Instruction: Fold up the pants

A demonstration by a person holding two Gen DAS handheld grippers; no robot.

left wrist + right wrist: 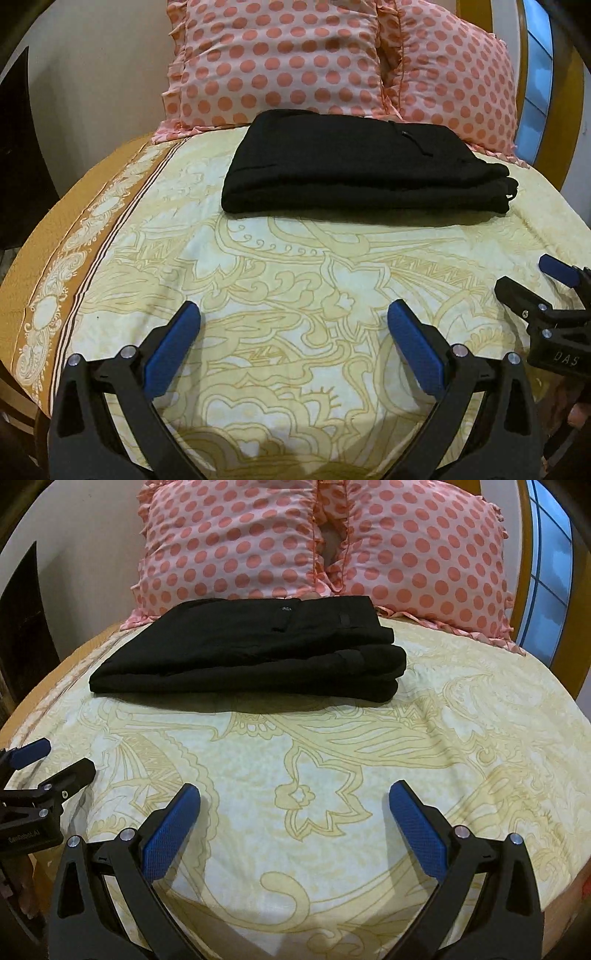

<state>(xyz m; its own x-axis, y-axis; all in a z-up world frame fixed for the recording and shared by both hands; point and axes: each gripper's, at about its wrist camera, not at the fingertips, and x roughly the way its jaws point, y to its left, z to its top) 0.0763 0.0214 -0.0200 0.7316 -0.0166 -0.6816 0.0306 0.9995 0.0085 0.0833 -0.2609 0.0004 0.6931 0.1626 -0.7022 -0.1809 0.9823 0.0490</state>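
Black pants [362,166] lie folded into a thick rectangle on the bed, close to the pillows; the right wrist view shows the same pants [255,650] with a button and belt loop on top. My left gripper [293,314] hovers open over bare sheet, well short of the pants. My right gripper [294,794] is also open with nothing between its blue pads. Each gripper appears at the edge of the other's view: the right gripper [524,277] and the left gripper [66,755], both apart from the pants.
The bed sheet [280,280] is cream with yellow paisley and an orange border [44,258] on the left. Two pink polka-dot pillows [236,542] stand against the headboard. A window [550,565] is at right, a dark opening [18,147] at left.
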